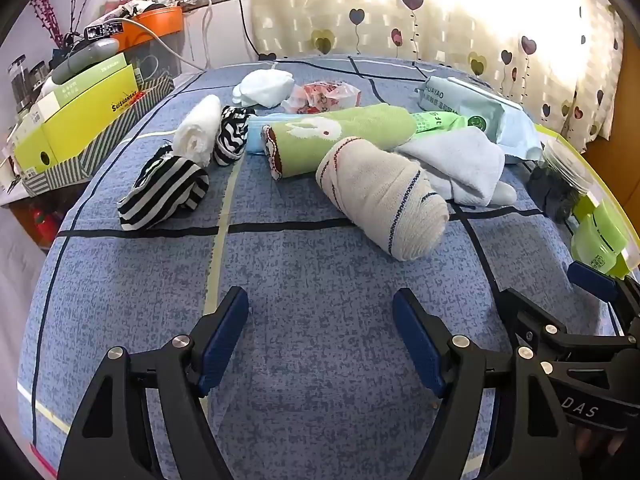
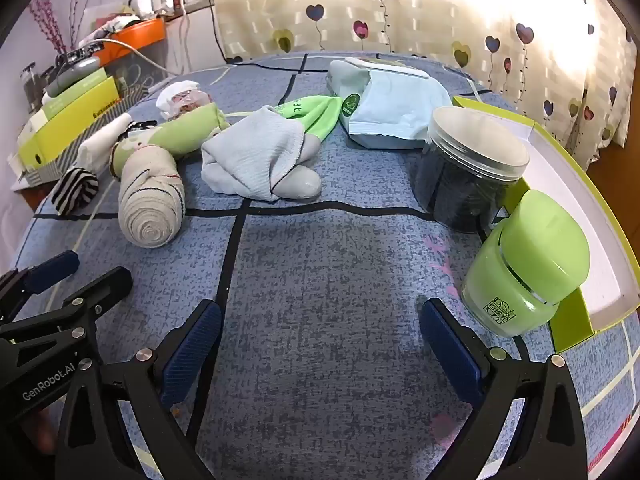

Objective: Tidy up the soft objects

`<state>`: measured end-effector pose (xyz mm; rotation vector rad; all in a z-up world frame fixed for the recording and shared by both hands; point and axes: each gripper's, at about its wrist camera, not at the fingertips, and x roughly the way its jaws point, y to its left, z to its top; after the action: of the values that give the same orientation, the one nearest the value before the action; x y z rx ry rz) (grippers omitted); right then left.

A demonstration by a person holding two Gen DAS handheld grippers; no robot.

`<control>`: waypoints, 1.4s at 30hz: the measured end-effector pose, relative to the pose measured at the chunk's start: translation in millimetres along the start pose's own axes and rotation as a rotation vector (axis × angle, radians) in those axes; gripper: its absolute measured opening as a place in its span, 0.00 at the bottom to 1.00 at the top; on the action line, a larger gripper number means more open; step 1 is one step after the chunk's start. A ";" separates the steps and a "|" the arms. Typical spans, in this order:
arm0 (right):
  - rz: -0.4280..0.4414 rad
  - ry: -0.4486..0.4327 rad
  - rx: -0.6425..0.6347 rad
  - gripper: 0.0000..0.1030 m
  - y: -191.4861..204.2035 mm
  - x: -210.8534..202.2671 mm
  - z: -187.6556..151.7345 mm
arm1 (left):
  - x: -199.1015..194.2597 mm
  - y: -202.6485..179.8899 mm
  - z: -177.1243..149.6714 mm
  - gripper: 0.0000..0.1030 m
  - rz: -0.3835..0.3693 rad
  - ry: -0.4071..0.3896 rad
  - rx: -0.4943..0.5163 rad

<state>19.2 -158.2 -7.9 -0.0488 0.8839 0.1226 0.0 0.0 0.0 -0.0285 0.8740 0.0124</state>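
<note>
Soft things lie scattered on a blue bedsheet (image 1: 320, 280). A rolled beige sock (image 1: 384, 196) (image 2: 152, 204) lies nearest, with a green rabbit roll (image 1: 336, 136) behind it. A pale grey cloth (image 1: 460, 160) (image 2: 260, 156) sits to its right. Two striped black-and-white bundles (image 1: 164, 188) (image 1: 232, 132) and a white roll (image 1: 198, 128) lie at the left. My left gripper (image 1: 320, 308) hangs open over bare sheet, short of the beige sock. My right gripper (image 2: 320, 320) is open too, empty, over bare sheet. Each gripper shows in the other's view at the frame edge.
A dark jar with a clear lid (image 2: 472, 168) and a green jar (image 2: 524, 268) stand against a lime-edged box lid (image 2: 568, 184) at the right. A pale wipes pack (image 2: 384, 108) lies behind. Boxes (image 1: 80, 120) crowd a side table at the left. A heart-print curtain (image 1: 440, 20) hangs behind.
</note>
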 end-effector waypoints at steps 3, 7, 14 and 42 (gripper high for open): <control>0.000 -0.001 0.000 0.98 0.0 -0.2 0.0 | 0.1 -0.2 0.1 0.73 0.002 0.001 0.000; 0.000 -0.001 0.001 0.98 0.1 -0.3 0.0 | 1.5 -1.9 2.5 0.73 0.006 0.005 -0.004; 0.001 -0.003 0.001 0.98 0.0 -0.7 0.0 | -0.6 -1.1 1.7 0.73 0.005 -0.004 -0.007; 0.001 -0.005 0.001 0.98 -0.4 -1.3 -0.1 | 0.8 -0.1 -0.6 0.73 0.004 -0.005 -0.008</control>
<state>18.4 -158.7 -7.0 -0.0473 0.8790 0.1228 0.0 0.0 -1.0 -0.0338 0.8690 0.0196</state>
